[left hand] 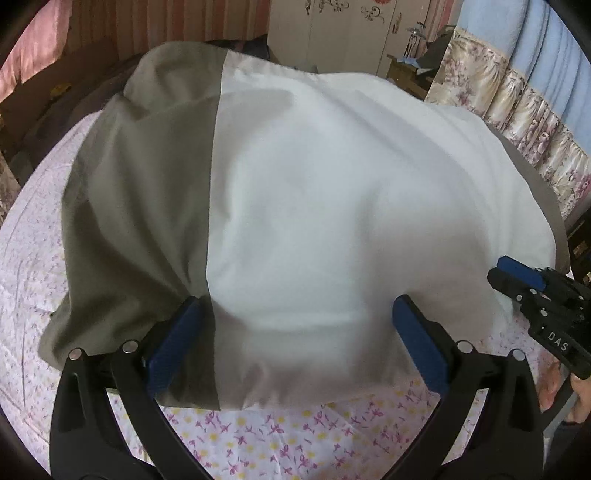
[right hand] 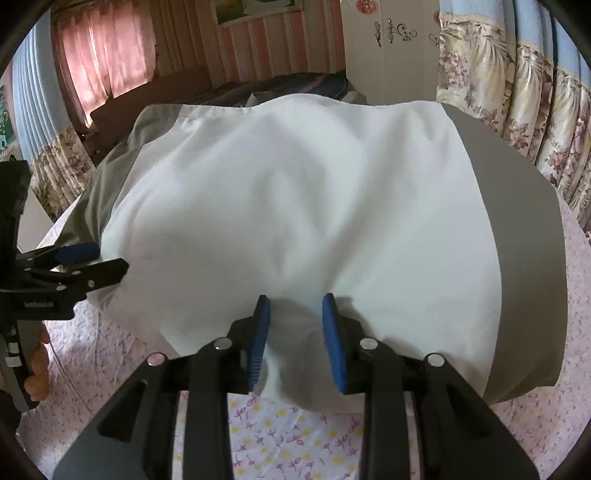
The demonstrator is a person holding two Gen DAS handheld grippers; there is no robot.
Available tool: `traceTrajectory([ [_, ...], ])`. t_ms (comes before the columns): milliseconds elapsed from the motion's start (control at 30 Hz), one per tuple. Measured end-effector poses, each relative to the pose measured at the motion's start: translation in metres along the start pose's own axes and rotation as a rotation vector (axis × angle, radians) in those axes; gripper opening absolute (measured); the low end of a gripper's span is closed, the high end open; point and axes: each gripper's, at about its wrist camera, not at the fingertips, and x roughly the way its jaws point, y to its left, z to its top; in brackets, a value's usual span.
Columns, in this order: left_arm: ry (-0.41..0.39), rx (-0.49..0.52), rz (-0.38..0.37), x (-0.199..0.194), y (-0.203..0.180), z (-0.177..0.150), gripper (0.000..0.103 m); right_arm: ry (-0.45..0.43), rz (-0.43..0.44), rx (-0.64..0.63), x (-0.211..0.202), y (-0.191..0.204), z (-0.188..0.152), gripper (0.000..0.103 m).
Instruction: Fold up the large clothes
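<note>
A large white garment [left hand: 314,184] with grey side panels [left hand: 140,206] lies folded and puffed up on the flowered bed sheet [left hand: 295,435]. My left gripper [left hand: 297,301] stands wide open at its near edge, one finger at the grey-white seam and the other on the white cloth, with the cloth loose between them. In the right wrist view my right gripper [right hand: 295,298] is at the garment's [right hand: 295,184] near edge. Its jaws stand a little apart, with a bunch of white cloth between the blue pads [right hand: 260,332]. Each gripper shows at the side of the other's view, the right gripper [left hand: 496,271] and the left gripper [right hand: 107,258].
The bed sheet [right hand: 295,435] shows in front of the garment and on both sides. Dark bedding lies behind it. Flowered curtains [left hand: 517,103] hang at the right, a white wardrobe [left hand: 332,33] stands at the back, and a hand [right hand: 37,365] holds the left gripper's handle.
</note>
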Motion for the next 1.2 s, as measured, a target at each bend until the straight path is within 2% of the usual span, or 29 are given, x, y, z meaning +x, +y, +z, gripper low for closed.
traceTrajectory([
  [100,0.007,0.008,0.012,0.001,-0.002,0.000,0.100,-0.004,0.009,0.017,0.001,0.000,0.001,0.029],
  [167,0.000,0.003,0.008,-0.002,-0.005,0.003,0.100,-0.017,0.037,0.030,-0.005,-0.003,0.002,0.034],
  [233,-0.027,0.007,0.022,-0.015,-0.007,0.003,0.100,-0.059,0.090,0.066,-0.025,-0.010,0.001,0.055],
  [267,-0.039,0.007,0.031,-0.021,-0.006,0.004,0.100,-0.097,0.101,0.094,-0.037,-0.015,0.000,0.071],
  [300,-0.054,0.003,0.044,-0.028,-0.006,0.005,0.100,-0.157,0.083,0.138,-0.054,-0.023,-0.003,0.077],
  [333,-0.081,-0.009,0.044,-0.038,-0.007,0.006,0.100,-0.207,0.060,0.182,-0.069,-0.032,-0.006,0.079],
  [400,-0.125,-0.025,0.014,-0.054,-0.008,0.008,0.100,-0.238,0.044,0.250,-0.083,-0.048,-0.011,0.084],
  [500,-0.162,-0.009,0.008,-0.063,-0.024,0.017,0.100,-0.237,0.000,0.362,-0.087,-0.072,-0.023,0.084],
  [567,-0.162,0.001,0.019,-0.060,-0.031,0.024,0.100,-0.205,-0.027,0.418,-0.079,-0.084,-0.034,0.084],
  [700,-0.123,-0.004,-0.010,-0.049,-0.035,0.028,0.100,-0.208,-0.042,0.420,-0.074,-0.089,-0.042,0.084],
  [833,-0.102,0.003,0.005,-0.038,-0.039,0.032,0.100,-0.244,-0.140,0.404,-0.082,-0.088,-0.048,0.084],
  [900,-0.108,0.001,0.009,-0.037,-0.038,0.032,0.100,-0.265,-0.140,0.443,-0.087,-0.097,-0.054,0.087],
  [1033,-0.110,-0.005,0.015,-0.028,-0.038,0.039,0.100,-0.215,-0.098,0.551,-0.076,-0.115,-0.060,0.087],
  [1200,-0.098,0.016,0.011,-0.020,-0.043,0.040,0.100,-0.187,-0.052,0.570,-0.061,-0.109,-0.055,0.087],
])
